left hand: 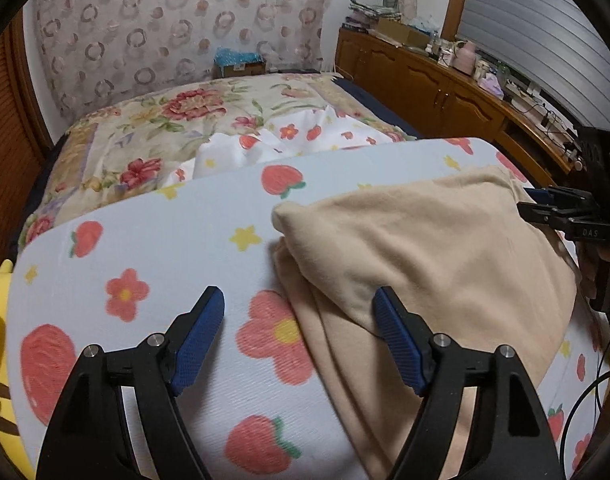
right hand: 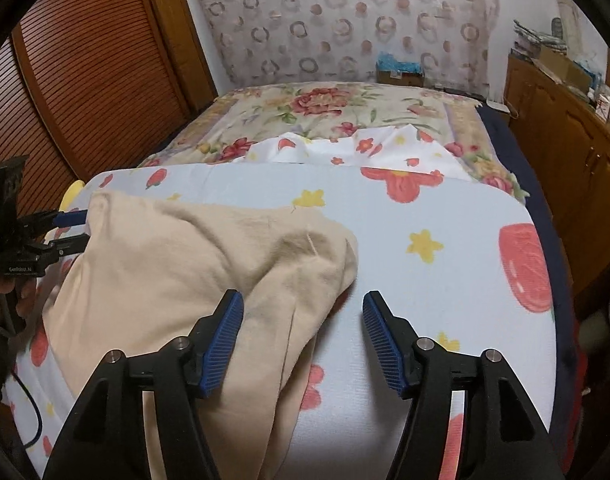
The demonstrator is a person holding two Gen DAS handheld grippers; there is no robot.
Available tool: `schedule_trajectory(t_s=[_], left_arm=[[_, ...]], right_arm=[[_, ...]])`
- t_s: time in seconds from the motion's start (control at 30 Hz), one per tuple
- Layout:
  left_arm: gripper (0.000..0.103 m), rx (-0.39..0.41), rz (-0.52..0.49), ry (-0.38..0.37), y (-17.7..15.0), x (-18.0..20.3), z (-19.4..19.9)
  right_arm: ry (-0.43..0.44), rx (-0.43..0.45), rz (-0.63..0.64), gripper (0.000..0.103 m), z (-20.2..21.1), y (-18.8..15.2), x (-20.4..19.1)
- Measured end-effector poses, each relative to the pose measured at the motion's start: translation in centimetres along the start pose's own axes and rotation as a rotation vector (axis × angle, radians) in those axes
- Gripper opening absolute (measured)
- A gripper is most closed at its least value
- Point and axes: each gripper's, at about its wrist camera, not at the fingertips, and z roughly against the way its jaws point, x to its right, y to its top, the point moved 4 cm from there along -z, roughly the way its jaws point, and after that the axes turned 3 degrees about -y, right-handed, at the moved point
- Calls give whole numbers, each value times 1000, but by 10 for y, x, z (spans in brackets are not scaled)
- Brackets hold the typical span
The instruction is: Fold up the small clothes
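With both the left gripper [left hand: 299, 334] and right gripper [right hand: 303, 338] released, jaws wide, over the half-folded beige cotton garment [left hand: 417, 248] on the strawberry-print padded board [left hand: 157, 240] near its front edge, we should regrip matching corners evenly.

In front of you is a padded board [left hand: 153, 216] under a white cover printed with strawberries, red flowers and yellow stars. A beige garment [left hand: 425, 248] lies directly on it, bunched in loose folds, toward your right in the left wrist view. The board rests on a bed [left hand: 117, 136] spread with a cream floral quilt. The slack end of the strawberry-print cloth [left hand: 273, 140] lies crumpled on the quilt just behind the board.
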Motion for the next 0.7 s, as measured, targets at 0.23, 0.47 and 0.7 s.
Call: schedule_trajectory(t_s=[0.23, 0.47, 0.7], left_arm=[[78, -12, -4, 4, 0, 6, -7], [50, -3, 1, -59, 3, 14, -8], [10, 41, 46, -118, 10, 15, 7]], right_arm=[[45, -17, 12, 65, -1, -2, -10], [93, -24, 44, 48, 0, -2, -21], [165, 6, 74, 17, 5, -5, -30]])
